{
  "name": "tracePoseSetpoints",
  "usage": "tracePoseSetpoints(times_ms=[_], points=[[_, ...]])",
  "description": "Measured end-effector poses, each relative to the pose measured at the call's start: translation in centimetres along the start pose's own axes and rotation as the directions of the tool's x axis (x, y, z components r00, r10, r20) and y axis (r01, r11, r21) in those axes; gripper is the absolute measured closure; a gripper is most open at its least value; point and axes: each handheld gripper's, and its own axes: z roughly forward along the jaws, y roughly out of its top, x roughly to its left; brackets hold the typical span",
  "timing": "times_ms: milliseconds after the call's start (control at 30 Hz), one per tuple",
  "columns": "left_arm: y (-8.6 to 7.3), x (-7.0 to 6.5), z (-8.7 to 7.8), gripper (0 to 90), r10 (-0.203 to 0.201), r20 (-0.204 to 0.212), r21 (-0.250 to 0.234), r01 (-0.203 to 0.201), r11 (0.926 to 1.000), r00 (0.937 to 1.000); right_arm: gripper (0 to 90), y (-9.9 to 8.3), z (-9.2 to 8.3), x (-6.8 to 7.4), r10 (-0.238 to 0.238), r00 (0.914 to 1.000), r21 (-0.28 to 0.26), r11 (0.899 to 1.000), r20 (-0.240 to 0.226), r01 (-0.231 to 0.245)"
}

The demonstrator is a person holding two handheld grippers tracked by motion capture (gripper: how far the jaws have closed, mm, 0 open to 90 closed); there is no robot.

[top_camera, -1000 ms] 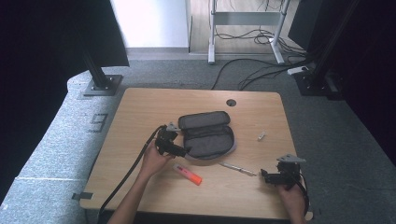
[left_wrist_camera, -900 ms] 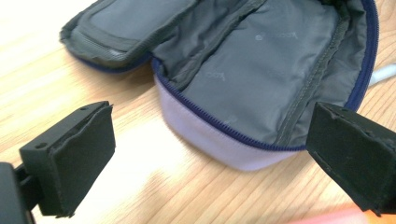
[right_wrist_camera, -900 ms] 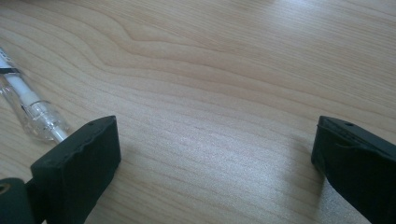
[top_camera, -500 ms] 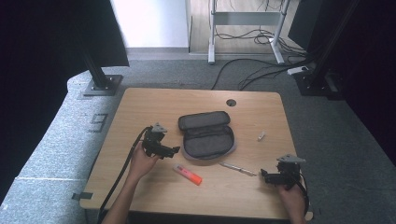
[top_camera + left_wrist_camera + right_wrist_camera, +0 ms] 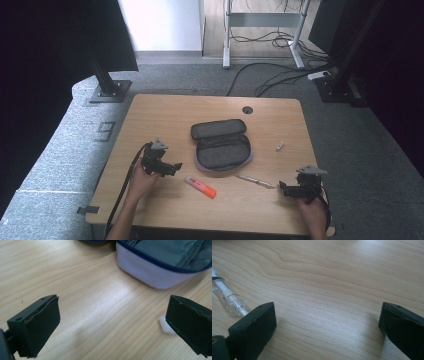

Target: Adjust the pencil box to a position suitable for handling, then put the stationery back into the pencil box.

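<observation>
An open grey pencil case (image 5: 220,145) with a blue zip lies in the middle of the wooden table (image 5: 165,117). My left gripper (image 5: 174,167) rests on the table left of the case, open, with bare wood between its jaws. In the left gripper view (image 5: 114,298) the case's pale wall (image 5: 152,275) lies ahead and a small white end piece (image 5: 165,326) peeks out by the right jaw. An orange highlighter (image 5: 200,186) lies just right of this gripper. My right gripper (image 5: 283,188) sits open near the front right, holding nothing (image 5: 328,305). A clear pen (image 5: 255,180) (image 5: 227,296) lies close beside its left jaw.
A small white object (image 5: 280,145) lies right of the case. A round cable hole (image 5: 247,109) sits near the table's far edge. Beyond the table are black stand bases (image 5: 107,91), cables on the floor and a desk frame.
My left gripper has drawn back from the pencil case, moving left and toward the person. The right gripper has stayed in place.
</observation>
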Motion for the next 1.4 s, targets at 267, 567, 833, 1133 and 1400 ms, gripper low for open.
tracePoseSetpoints(times_ms=[267, 567, 833, 1133, 1400], points=[[-2.4, 0.2, -0.1, 0.0, 0.003, 0.002, -0.027, -0.003, 0.9996, 1.0000, 1.2, 0.0, 0.0, 0.1, 0.002, 1.0000, 0.000, 1.000, 0.003, -0.002], [-4.6, 0.4, 0.6, 0.0, -0.012, -0.001, -0.009, 0.012, 0.9999, 0.9999, 1.2, 0.0, 0.0, 0.1, 0.003, 1.0000, -0.001, 1.000, 0.005, -0.003], [-5.6, 0.3, 1.2, 0.0, 0.004, -0.012, 0.020, -0.004, 0.9998, 0.9999, 1.2, 0.0, 0.0, 0.2, 0.004, 1.0000, -0.001, 1.000, 0.007, -0.004], [-5.6, -0.1, 1.2, 0.0, 0.012, -0.033, 0.025, -0.012, 0.9996, 0.9994, 1.1, 0.0, 0.0, 0.2, 0.004, 1.0000, -0.001, 1.000, 0.005, -0.004], [-5.7, -0.2, 1.2, 0.0, 0.009, -0.039, 0.026, -0.008, 0.9996, 0.9992, 1.0, 0.0, 0.0, 0.2, 0.000, 1.0000, 0.001, 1.000, -0.002, 0.000]])
